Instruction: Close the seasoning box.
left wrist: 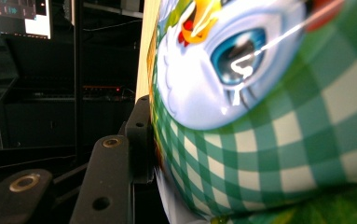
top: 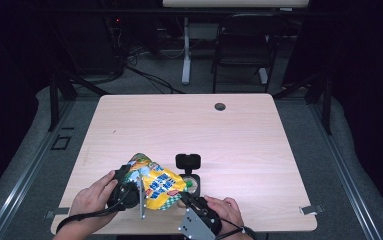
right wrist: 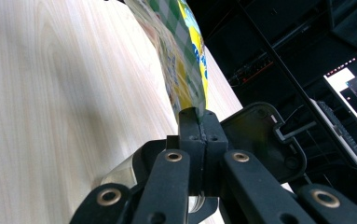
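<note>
Right now my left gripper (top: 129, 187) clamps the snack bag (top: 156, 184) and my right gripper (top: 188, 199) pinches its edge, so a hard tug could spill it beside the open container (top: 190, 181).

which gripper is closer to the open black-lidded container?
Right. The right gripper sits right beside the container, pinching the snack bag's near edge. The left gripper grips the bag's far side, with the bag between it and the container.
</note>
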The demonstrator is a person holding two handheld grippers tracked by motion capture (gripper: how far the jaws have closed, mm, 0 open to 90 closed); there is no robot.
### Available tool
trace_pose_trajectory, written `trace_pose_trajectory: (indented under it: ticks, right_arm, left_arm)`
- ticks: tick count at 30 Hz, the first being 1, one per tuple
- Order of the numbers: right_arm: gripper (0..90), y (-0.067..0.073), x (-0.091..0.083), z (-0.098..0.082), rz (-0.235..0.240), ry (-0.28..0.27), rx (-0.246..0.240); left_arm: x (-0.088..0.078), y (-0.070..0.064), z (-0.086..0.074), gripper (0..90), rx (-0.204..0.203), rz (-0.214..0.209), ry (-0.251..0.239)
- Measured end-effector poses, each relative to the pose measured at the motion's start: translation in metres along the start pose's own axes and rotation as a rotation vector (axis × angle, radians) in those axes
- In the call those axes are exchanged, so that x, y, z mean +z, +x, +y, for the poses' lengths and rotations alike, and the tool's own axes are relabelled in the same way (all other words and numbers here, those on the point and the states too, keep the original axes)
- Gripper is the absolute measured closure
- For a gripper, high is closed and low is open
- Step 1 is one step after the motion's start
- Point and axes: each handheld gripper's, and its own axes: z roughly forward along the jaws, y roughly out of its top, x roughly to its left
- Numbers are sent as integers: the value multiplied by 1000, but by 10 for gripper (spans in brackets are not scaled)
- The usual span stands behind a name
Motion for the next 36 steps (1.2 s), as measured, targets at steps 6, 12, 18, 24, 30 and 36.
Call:
trace_pose_trajectory:
  ticks: [6, 12, 18, 24, 30, 36]
  right_arm:
    - [900, 2, 2, -2, 0, -3, 6]
    - [900, 4, 4, -4, 6, 3, 8]
    - [900, 5, 6, -4, 3, 5, 9]
    - [900, 5, 8, -5, 12, 9, 12]
    - [900, 6, 8, -4, -2, 9, 5]
    - [900, 7, 9, -5, -11, 14, -8]
  left_arm:
    - [0, 0, 0, 574, 19, 17, -1]
    - [0, 1, 2, 574, 44, 19, 17]
    - [0, 2, 2, 574, 59, 35, 24]
    - [0, 2, 1, 574, 73, 39, 31]
    - [0, 3, 1, 575, 75, 44, 32]
    - [0, 4, 2, 575, 85, 48, 37]
